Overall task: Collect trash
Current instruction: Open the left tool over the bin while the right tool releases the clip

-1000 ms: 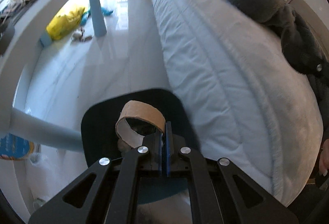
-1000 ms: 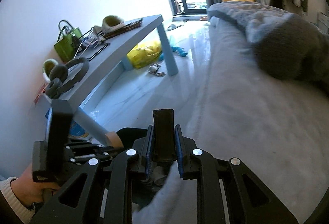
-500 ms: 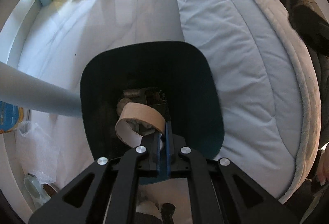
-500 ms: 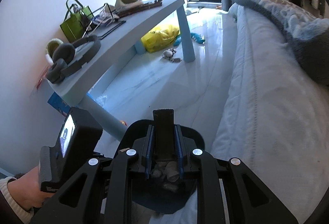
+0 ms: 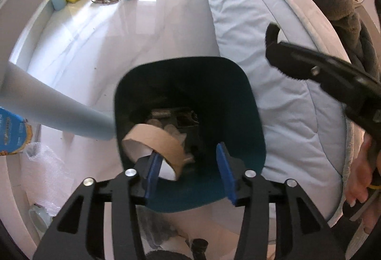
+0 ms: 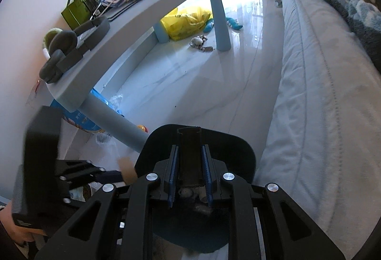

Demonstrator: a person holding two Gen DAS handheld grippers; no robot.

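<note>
Above a dark teal plastic waste bin (image 5: 247,102) on the glossy white floor, the left gripper (image 5: 188,164) hangs with its blue-padded fingers spread wide, gripping nothing. A brown cardboard tape ring (image 5: 154,143) leans against the left finger (image 5: 152,169), over the bin's mouth, with crumpled scraps lying in the bottom below. The right gripper (image 6: 189,174) is clenched on a dark flat rectangular bar (image 6: 189,152) that stands upright between its pads, over the same bin. A pale blue table leg (image 5: 54,112) slants close against the bin's left wall, and a quilted light grey mattress (image 5: 273,50) crowds its right side. Grey over-ear headphones (image 6: 69,45) and a green handbag (image 6: 78,9) sit on the table, with a yellow plastic bag (image 6: 185,21) on the floor beneath it.
</note>
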